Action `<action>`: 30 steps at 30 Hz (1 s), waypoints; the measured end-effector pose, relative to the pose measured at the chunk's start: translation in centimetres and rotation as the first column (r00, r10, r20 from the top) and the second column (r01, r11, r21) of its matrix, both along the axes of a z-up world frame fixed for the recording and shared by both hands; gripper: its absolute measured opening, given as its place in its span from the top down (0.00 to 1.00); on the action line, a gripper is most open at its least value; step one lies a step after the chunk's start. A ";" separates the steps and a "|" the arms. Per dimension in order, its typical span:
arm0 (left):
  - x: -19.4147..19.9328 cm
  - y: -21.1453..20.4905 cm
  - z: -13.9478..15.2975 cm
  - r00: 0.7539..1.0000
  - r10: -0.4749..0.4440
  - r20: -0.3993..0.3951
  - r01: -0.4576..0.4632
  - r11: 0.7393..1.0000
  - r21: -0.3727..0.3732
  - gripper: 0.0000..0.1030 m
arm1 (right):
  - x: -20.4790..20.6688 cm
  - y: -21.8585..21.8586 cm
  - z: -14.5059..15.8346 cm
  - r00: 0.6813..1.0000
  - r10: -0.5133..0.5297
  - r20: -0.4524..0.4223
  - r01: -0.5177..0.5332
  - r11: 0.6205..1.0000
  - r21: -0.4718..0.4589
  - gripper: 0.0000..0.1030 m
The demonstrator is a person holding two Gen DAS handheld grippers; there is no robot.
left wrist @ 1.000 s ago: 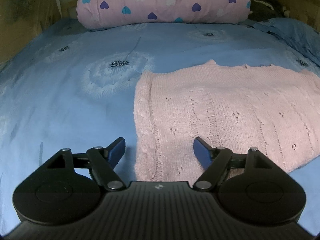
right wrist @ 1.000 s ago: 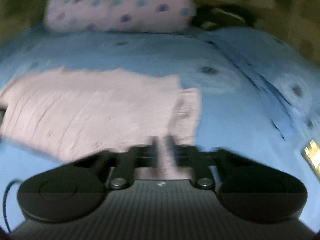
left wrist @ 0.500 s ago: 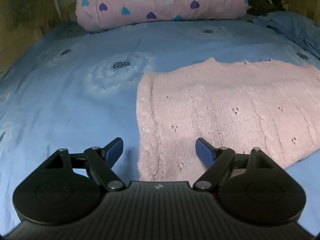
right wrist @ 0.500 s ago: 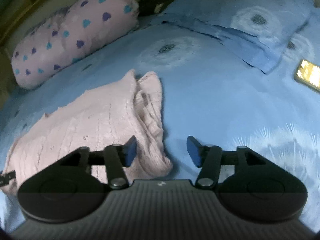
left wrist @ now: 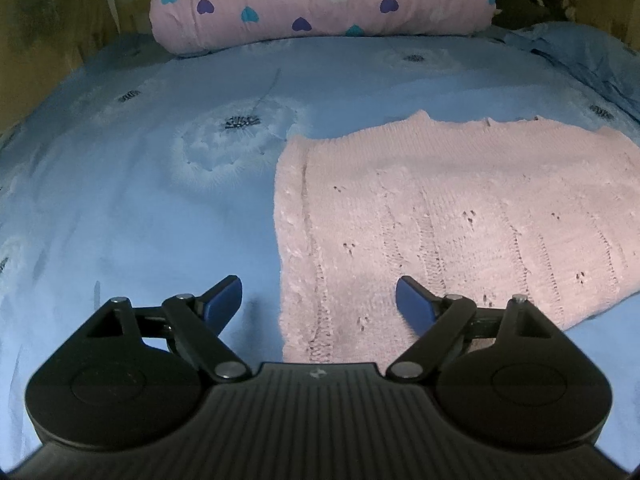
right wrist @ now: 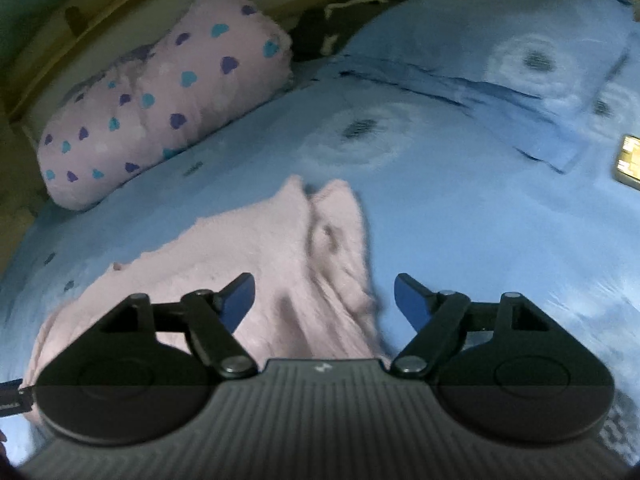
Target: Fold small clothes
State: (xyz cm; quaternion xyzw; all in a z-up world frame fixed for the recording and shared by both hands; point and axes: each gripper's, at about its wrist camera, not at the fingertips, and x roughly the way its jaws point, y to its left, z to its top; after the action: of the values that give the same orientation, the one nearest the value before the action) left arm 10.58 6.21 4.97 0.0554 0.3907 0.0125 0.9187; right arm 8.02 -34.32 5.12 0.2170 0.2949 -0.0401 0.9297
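A pink knitted sweater (left wrist: pixel 460 216) lies flat on the blue bedspread (left wrist: pixel 140 200). My left gripper (left wrist: pixel 318 300) hovers over the sweater's near left corner, its jaws still opening and pressing on nothing; the left edge of the knit runs between the blue pads. In the right wrist view the same sweater (right wrist: pixel 240 264) shows a folded, rumpled right end. My right gripper (right wrist: pixel 324 298) is tilted above that end, its jaws opening wide, with the knit below them and not pinched.
A pink bolster with coloured hearts (left wrist: pixel 320 0) lies across the head of the bed. A blue pillow (right wrist: pixel 520 72) sits at the back right, dark clothing (right wrist: pixel 352 12) behind it. A lit phone (right wrist: pixel 628 160) rests on the bedspread at the far right.
My right gripper went from shut on the sweater's end to wide open, letting it drop, and rolled so the view tilts. My left gripper opened slightly and stayed put.
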 end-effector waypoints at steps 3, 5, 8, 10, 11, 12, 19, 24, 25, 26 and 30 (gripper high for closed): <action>0.1 0.0 -0.2 1.000 -0.003 -0.003 0.003 1.000 -0.002 0.15 | 1.9 0.6 -0.8 0.999 0.027 -0.034 -0.028 0.999 -0.022 0.24; 0.2 0.1 -0.4 1.000 -0.002 -0.005 0.002 1.000 -0.007 0.14 | 2.7 0.7 -1.7 0.998 0.023 -0.065 -0.025 0.999 -0.032 0.24; 0.3 0.3 -0.5 1.000 0.005 -0.012 -0.005 1.000 -0.022 0.14 | 2.8 0.8 -2.1 0.998 0.032 -0.056 -0.035 0.998 -0.043 0.22; 0.4 0.4 -0.5 1.000 0.008 -0.014 -0.008 1.000 -0.027 0.13 | 2.8 0.7 -2.3 0.998 0.036 -0.054 -0.038 0.999 -0.036 0.22; 0.4 0.4 -0.5 1.000 0.007 -0.013 -0.008 1.000 -0.026 0.13 | 2.8 0.6 -2.5 0.998 0.038 -0.052 -0.039 0.999 -0.028 0.22; 0.3 0.3 -0.5 1.000 0.006 -0.011 -0.007 1.000 -0.024 0.13 | 2.8 0.5 -2.5 0.998 0.037 -0.049 -0.038 0.999 -0.018 0.22; 0.2 0.4 -0.4 1.000 0.009 -0.012 -0.009 0.999 -0.031 0.13 | 2.7 0.2 -2.6 0.998 0.063 -0.022 -0.062 0.997 0.043 0.34; 0.0 0.5 -0.2 1.000 0.007 -0.011 -0.007 0.999 -0.046 0.13 | 2.2 -1.4 -3.4 1.000 -0.004 0.009 0.002 0.980 0.198 0.54; 0.0 0.5 -0.1 1.000 0.005 -0.010 -0.005 0.999 -0.048 0.13 | 2.1 -1.9 -3.7 1.000 -0.017 0.013 0.013 0.970 0.244 0.60; 0.0 0.5 -0.1 1.000 0.004 -0.011 -0.005 0.999 -0.050 0.13 | 1.9 -2.3 -3.9 1.000 -0.028 0.015 0.022 0.959 0.283 0.64; -0.1 0.5 0.0 1.000 0.003 -0.009 -0.004 0.998 -0.055 0.13 | 1.6 -3.3 -4.5 0.999 -0.043 0.032 0.026 0.910 0.413 0.70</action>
State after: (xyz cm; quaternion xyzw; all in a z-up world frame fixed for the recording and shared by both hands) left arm 10.45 6.72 4.99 0.0295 0.3952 0.0031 0.9181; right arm 9.62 -37.64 0.67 0.4144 0.2740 0.0109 0.8678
